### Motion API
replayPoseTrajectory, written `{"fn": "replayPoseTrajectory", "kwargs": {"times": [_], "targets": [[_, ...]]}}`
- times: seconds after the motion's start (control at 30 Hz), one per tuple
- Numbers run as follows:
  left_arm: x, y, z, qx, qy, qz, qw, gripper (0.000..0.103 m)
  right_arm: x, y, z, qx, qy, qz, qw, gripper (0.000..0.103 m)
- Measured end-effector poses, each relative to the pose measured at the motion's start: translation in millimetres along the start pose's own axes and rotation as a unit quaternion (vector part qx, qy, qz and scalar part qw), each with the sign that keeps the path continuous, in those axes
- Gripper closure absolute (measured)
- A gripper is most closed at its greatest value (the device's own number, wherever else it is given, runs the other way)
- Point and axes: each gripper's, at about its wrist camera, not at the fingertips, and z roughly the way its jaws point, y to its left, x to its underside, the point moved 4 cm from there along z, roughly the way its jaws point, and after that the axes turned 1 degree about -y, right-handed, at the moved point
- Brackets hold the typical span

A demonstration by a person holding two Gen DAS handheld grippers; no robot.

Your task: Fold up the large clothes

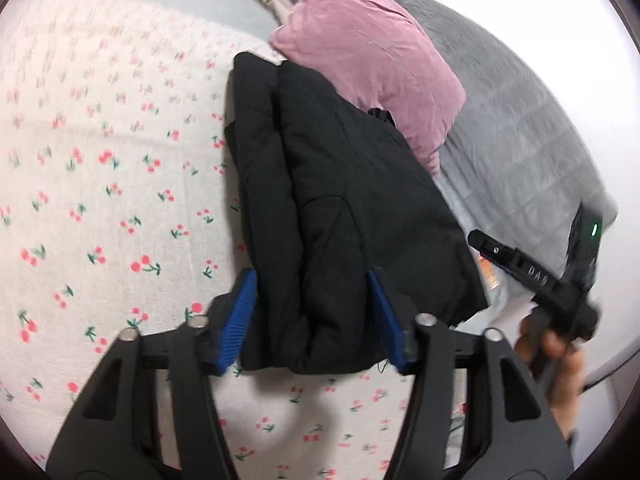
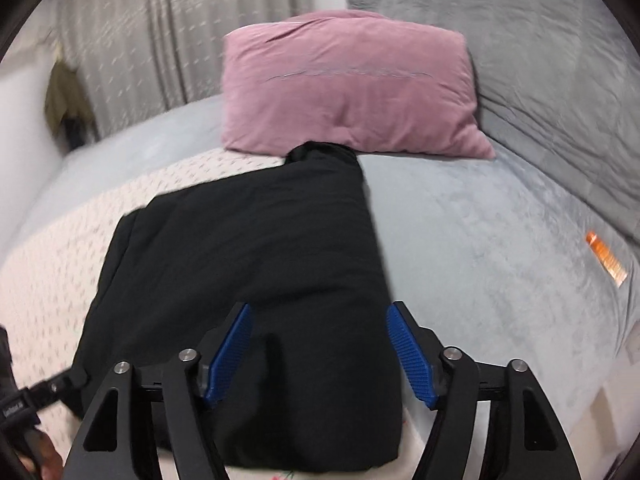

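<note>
A: From the left wrist, what lies around the black jacket (image 1: 340, 200)?

B: One folded black jacket sits on a white sheet printed with red cherries (image 1: 100, 180). Its far end touches one pink pillow (image 1: 368, 64), and one grey quilt (image 1: 520, 128) is heaped behind the pillow. A small orange label (image 1: 490, 276) shows just past the jacket's right edge.

A: And the left gripper (image 1: 314, 316)?

B: Its two blue pads (image 1: 236, 320) stand spread, one on each side of the jacket's near end. The cloth lies between them, but I see a gap at each pad, so they are not pinching it.

A: Anything in the way?

B: At the right edge the other gripper (image 1: 532, 276) comes in, with the person's hand (image 1: 556, 364) around its handle, beside the jacket's right corner.

A: Now the right wrist.

B: The same single jacket (image 2: 256, 248) runs away from the camera, a sleeve end reaching the one pink pillow (image 2: 348, 84). The cherry sheet (image 2: 60, 264) is to its left, a pale grey blanket (image 2: 500, 240) to its right, the grey quilt (image 2: 560, 60) beyond, and a grey curtain (image 2: 132, 40) at the back. One orange label (image 2: 606, 258) lies on the blanket.

A: The right gripper (image 2: 320, 352)?

B: Spread too, straddling the jacket's near right corner. Whether the pads (image 2: 230, 352) touch the cloth I cannot tell. The left tool's tip (image 2: 48, 390) pokes in at lower left.
</note>
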Motion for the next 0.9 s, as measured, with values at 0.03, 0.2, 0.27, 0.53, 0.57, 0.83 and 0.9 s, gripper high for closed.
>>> {"fn": "replayPoseTrajectory", "kwargs": {"times": [0.03, 0.2, 0.27, 0.53, 0.57, 0.83, 0.9], "targets": [[3, -1, 2, -0.009, 0.000, 0.007, 0.9999, 0.049, 4, 4, 5, -0.003, 0.014, 0.001, 1.000, 0.047], [13, 1, 20, -0.001, 0.020, -0.002, 0.9998, 0.050, 38, 4, 48, 0.036, 0.067, -0.005, 0.997, 0.048], [14, -1, 18, -0.010, 0.019, 0.007, 0.9997, 0.050, 41, -6, 54, 0.023, 0.059, 0.022, 0.998, 0.048], [7, -4, -23, -0.017, 0.045, 0.031, 0.9983, 0.043, 32, 25, 16, 0.089, 0.035, -0.025, 0.995, 0.047], [7, -4, -35, -0.029, 0.041, 0.042, 0.9979, 0.042, 31, 29, 9, 0.085, 0.027, -0.025, 0.996, 0.047], [16, -9, -110, -0.121, 0.008, 0.122, 0.9850, 0.024, 47, 90, -90, 0.067, -0.078, 0.014, 0.995, 0.021], [16, -9, -125, -0.135, -0.005, 0.128, 0.9825, 0.018, 61, 101, -109, 0.077, -0.096, 0.026, 0.992, 0.019]]}}
